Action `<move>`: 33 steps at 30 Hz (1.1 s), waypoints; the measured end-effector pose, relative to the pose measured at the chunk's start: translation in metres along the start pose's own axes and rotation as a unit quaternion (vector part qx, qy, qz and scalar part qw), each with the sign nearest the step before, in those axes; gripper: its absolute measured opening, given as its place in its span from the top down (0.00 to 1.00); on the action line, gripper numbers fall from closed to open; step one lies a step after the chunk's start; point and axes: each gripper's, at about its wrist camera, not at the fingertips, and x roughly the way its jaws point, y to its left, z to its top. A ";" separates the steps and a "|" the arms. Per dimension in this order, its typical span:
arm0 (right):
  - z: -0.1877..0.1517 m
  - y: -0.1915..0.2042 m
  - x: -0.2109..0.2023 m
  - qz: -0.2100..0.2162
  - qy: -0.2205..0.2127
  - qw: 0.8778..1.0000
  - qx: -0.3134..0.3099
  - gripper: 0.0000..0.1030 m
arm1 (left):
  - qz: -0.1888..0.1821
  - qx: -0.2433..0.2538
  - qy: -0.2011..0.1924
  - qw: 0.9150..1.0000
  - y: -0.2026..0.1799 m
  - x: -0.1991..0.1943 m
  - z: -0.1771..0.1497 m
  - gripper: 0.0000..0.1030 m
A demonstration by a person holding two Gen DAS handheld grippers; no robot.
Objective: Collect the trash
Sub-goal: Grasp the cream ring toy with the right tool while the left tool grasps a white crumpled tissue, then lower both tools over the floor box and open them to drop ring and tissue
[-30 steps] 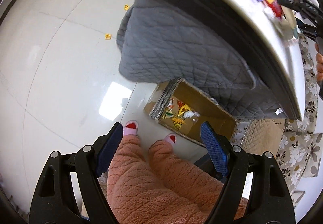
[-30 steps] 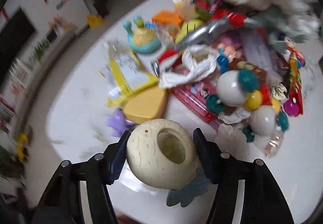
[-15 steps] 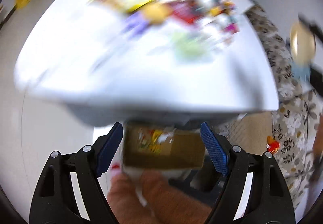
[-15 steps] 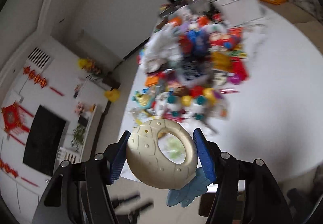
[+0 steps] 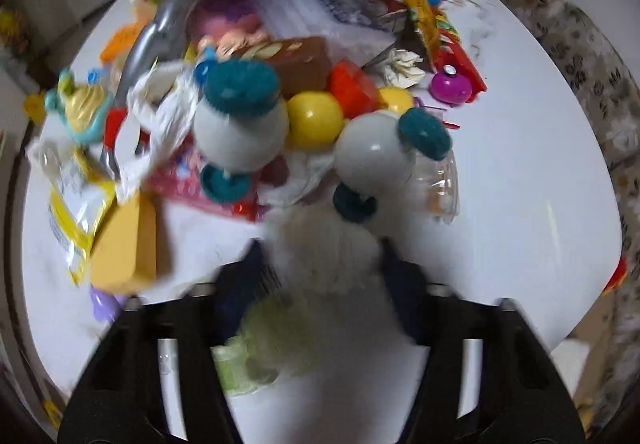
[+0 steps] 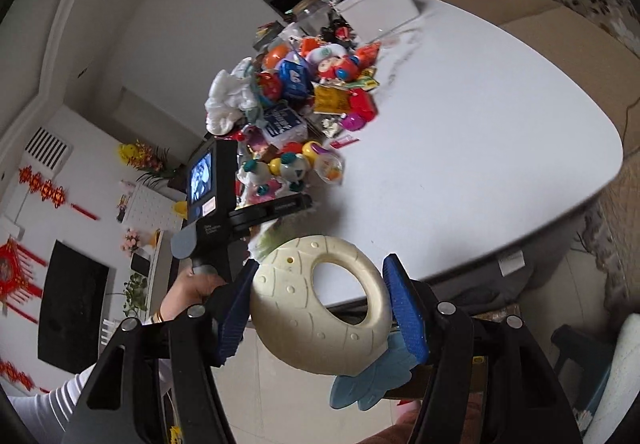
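Left gripper point(image 5: 320, 264) is right at the near edge of the toy/trash pile on the white table point(image 5: 520, 184), pointing steeply down, and there's a white fluffy wad point(image 5: 324, 244) sitting betw its dark blue pads w/ a pale green bit point(image 5: 256, 348) hanging below it toward the cam. Jaws have just been closing in and the wad fills the gap side to side, pads look pressed on both flanks, tho it's all motion-blurred so can't tell exactly what the wad is. No clear long axis on it, just a lump. Just past the tips: two white ball toys w/ teal caps point(image 5: 240, 124), a yellow ball point(image 5: 314, 116), a clear plastic cup point(image 5: 440, 188), and off to the left a yellow packet point(image 5: 76, 204) and an orange-yellow block point(image 5: 124, 244). From the right wrist cam you see the left tool from outside, a hand point(image 6: 192, 292) w/ a white sleeve gripping its handle from below, tool head tipped over the table edge. Right gripper point(image 6: 320, 308) is off the table, out past its edge and angled down, clamped about half wide on a cream ring-shaped toy point(image 6: 320, 300) w/ a big hole, blue pads on its left + right sides. Ring's long axis runs across betw the pads, hole faces the cam, and a blue fin-like piece point(image 6: 368, 384) sticks out below it.
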 end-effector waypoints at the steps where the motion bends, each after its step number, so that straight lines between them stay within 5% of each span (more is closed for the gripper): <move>1: -0.001 -0.001 0.001 0.000 0.001 1.000 0.002 0.40 | -0.005 0.004 0.000 1.000 0.000 -0.001 -0.001 0.58; 11: -0.004 0.012 0.028 0.012 0.036 0.999 -0.017 0.40 | -0.132 -0.033 -0.092 0.986 0.062 -0.096 -0.027 0.59; 18: -0.016 0.035 0.044 0.003 0.067 0.996 -0.061 0.40 | -0.150 -0.011 -0.111 0.982 0.078 -0.150 -0.093 0.59; 24: -0.044 0.034 0.060 -0.020 0.111 0.990 -0.080 0.40 | -0.149 -0.005 -0.040 0.988 0.077 -0.119 -0.172 0.59; 33: -0.115 -0.034 0.123 -0.119 0.201 0.970 -0.070 0.40 | -0.161 -0.077 0.125 0.976 0.054 0.033 -0.256 0.59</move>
